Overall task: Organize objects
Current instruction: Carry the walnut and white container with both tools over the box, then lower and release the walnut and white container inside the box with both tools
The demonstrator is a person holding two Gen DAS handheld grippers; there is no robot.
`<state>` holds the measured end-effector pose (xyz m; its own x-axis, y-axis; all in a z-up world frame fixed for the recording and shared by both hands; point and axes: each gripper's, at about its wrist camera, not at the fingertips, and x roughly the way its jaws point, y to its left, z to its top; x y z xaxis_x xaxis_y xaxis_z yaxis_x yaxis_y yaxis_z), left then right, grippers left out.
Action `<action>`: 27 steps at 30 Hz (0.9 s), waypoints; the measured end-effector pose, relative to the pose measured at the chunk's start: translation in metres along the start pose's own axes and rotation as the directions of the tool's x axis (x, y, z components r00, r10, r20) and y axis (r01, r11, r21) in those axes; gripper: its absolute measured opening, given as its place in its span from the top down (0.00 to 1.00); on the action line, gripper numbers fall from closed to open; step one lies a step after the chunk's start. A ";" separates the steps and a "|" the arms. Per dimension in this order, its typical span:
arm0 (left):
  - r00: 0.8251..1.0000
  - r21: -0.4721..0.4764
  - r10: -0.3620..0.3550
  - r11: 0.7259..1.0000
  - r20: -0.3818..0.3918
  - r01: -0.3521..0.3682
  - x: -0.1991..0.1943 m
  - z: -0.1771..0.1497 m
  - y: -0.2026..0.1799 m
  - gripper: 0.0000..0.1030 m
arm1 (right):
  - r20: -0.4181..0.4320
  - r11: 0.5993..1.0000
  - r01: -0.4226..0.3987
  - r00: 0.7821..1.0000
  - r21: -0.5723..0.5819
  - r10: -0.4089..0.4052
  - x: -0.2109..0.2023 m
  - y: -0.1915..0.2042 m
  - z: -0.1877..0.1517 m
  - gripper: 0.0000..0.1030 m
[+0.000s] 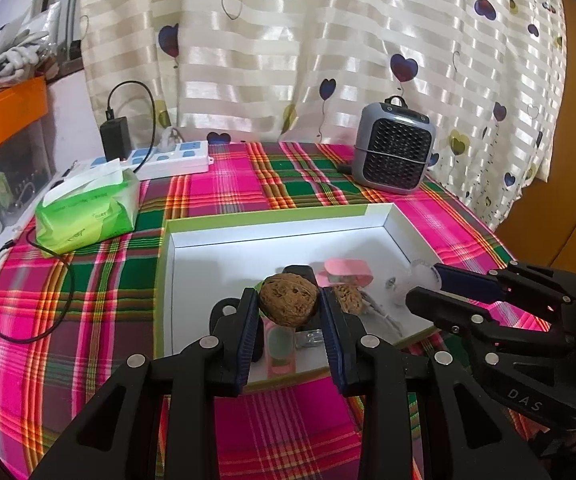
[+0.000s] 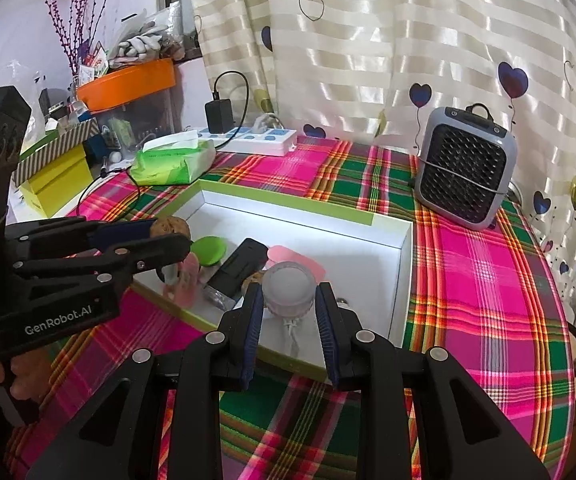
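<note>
A shallow white box with a green rim (image 1: 264, 216) (image 2: 288, 204) lies on the plaid tablecloth. My left gripper (image 1: 290, 306) is shut on a brown walnut (image 1: 289, 299) and holds it over the box's near part; the walnut shows in the right wrist view (image 2: 170, 227) too. My right gripper (image 2: 289, 300) is shut on a small frosted round jar (image 2: 289, 289) over the box's near right part; it appears from the side in the left wrist view (image 1: 428, 282). In the box lie a second walnut (image 1: 348, 298), a pink case (image 1: 348, 270), a black device (image 2: 240, 266) and a green disc (image 2: 207, 251).
A grey fan heater (image 1: 394, 148) (image 2: 464, 164) stands at the back right. A green tissue pack (image 1: 88, 212) (image 2: 172, 160), a white power strip (image 1: 168, 158) with a black charger (image 1: 115, 136) and cable lie at the back left. Curtain behind; cluttered shelf at left.
</note>
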<state>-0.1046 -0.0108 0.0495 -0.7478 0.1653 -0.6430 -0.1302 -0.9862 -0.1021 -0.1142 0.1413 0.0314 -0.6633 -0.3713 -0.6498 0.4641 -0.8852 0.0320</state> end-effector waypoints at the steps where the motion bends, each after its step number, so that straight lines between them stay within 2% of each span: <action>1: 1.000 0.003 -0.001 1.000 -0.001 0.001 0.001 0.000 -0.001 0.72 | -0.003 1.000 -0.001 1.000 -0.001 0.001 0.001 0.000 0.000 0.73; 27: 1.000 0.086 -0.026 0.996 -0.002 0.026 0.011 -0.004 -0.022 0.72 | -0.061 0.999 -0.031 0.998 0.009 0.031 0.022 0.001 -0.007 0.73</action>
<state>-0.1074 0.0130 0.0415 -0.7431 0.1910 -0.6414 -0.2053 -0.9773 -0.0532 -0.1243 0.1338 0.0114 -0.6114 -0.3809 -0.6936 0.4793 -0.8757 0.0584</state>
